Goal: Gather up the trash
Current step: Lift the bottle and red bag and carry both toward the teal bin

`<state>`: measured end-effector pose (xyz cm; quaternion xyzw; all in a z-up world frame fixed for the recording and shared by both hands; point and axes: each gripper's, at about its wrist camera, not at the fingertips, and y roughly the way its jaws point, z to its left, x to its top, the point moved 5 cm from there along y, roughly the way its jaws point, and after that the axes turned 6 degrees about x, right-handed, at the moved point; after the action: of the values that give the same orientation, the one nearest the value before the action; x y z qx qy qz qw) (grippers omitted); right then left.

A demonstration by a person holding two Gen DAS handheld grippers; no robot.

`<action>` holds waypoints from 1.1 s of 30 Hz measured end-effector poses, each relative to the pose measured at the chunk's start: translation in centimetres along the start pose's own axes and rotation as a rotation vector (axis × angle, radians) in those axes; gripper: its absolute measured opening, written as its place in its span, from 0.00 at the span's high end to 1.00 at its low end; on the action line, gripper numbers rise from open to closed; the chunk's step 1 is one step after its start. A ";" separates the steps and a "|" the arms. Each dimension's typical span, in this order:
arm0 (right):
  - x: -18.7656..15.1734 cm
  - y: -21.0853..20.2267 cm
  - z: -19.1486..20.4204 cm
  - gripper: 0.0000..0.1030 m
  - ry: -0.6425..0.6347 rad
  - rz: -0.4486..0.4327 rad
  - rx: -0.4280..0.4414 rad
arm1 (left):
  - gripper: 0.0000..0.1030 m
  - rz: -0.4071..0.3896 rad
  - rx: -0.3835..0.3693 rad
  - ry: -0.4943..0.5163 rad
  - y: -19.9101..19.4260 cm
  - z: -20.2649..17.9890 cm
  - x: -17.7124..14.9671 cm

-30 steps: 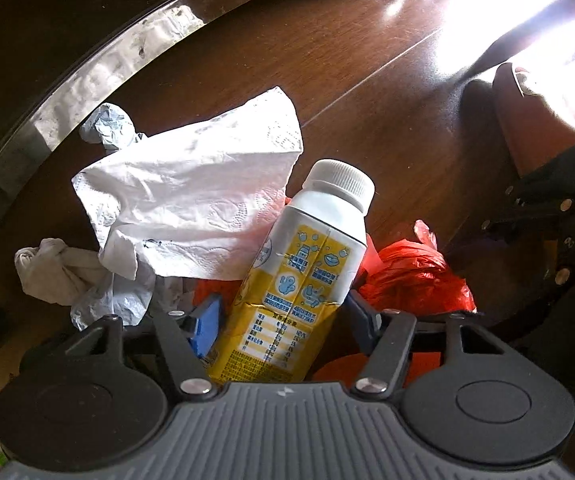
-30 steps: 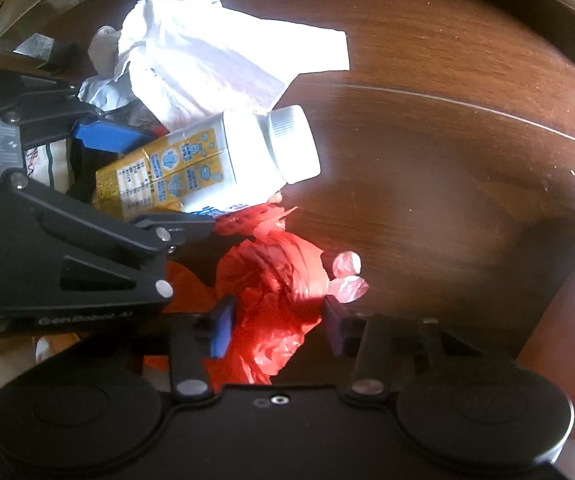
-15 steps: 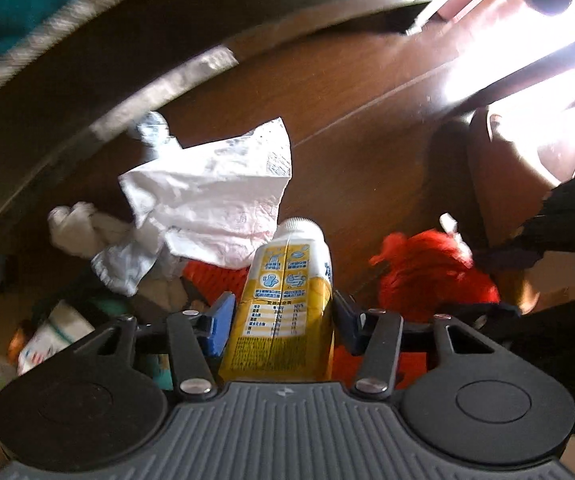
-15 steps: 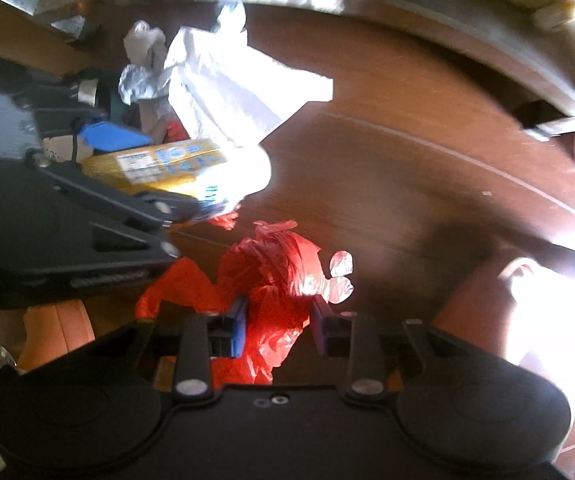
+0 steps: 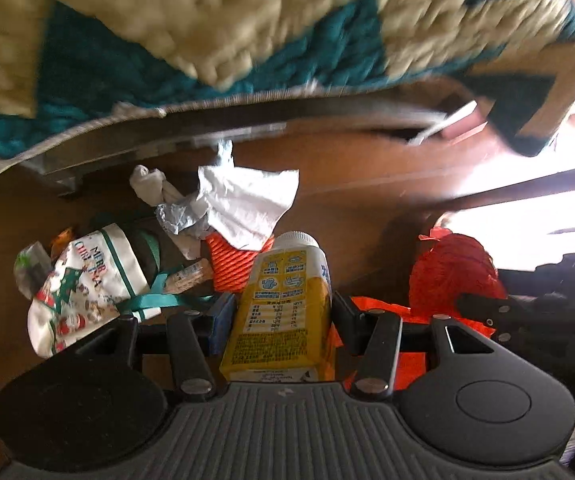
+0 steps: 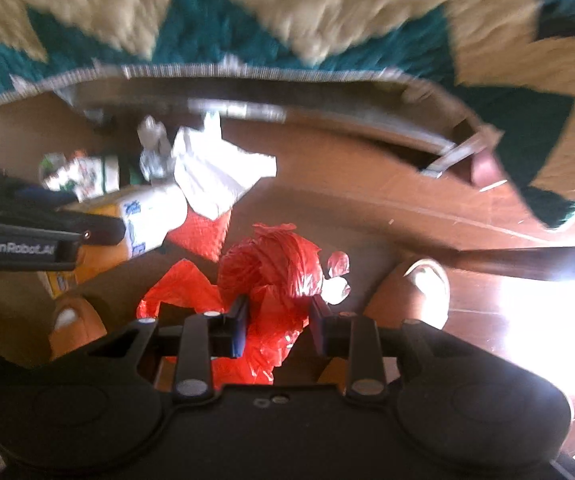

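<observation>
- On the far left of the wooden floor (image 5: 367, 184), a Christmas-print pouch (image 5: 83, 280) with a teal strap lies flat; I cannot tell whether it counts as trash, and nothing of mine touches it.
- Next along, crumpled white tissues (image 5: 243, 204) with a scrap of foil beside them rest near the edge of the teal and cream rug (image 5: 127, 60). An orange mesh piece (image 5: 233, 266) shows under them. These are not yet collected.
- My left tongs (image 5: 279, 320) are clamped on the yellow-labelled white bottle (image 5: 283, 304), cap pointing away from me, and the bottle looks clear of the floor. That item is in hand.
- My right tongs (image 6: 277, 320) are pinched on the bunched red plastic bag (image 6: 275, 276), which hangs between the pads, also apparently off the floor.
- So I judge two pieces picked up and neither deposited; no bin is visible in either view.
- Left to do: drop off both items, then come back for the tissues, foil and mesh.
</observation>
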<state>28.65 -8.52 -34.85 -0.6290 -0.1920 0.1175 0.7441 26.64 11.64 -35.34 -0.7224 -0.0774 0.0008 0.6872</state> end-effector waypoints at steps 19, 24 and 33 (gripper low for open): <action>-3.5 -22.7 -3.0 0.72 -0.095 -0.460 -0.060 | 0.51 -0.321 -0.229 -0.104 -19.6 -8.2 0.5; -4.2 -28.5 -4.4 0.72 -0.115 -0.557 -0.090 | 0.51 -0.409 -0.252 -0.067 -24.4 -11.4 1.6; -6.2 -37.7 -7.2 0.72 -0.099 -0.718 -0.134 | 0.51 -0.571 -0.320 0.084 -34.2 -21.1 3.7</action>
<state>23.63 -24.31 0.30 -0.5626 -0.4434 -0.1335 0.6849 28.80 -7.40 0.16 -0.7698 -0.2477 -0.2337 0.5399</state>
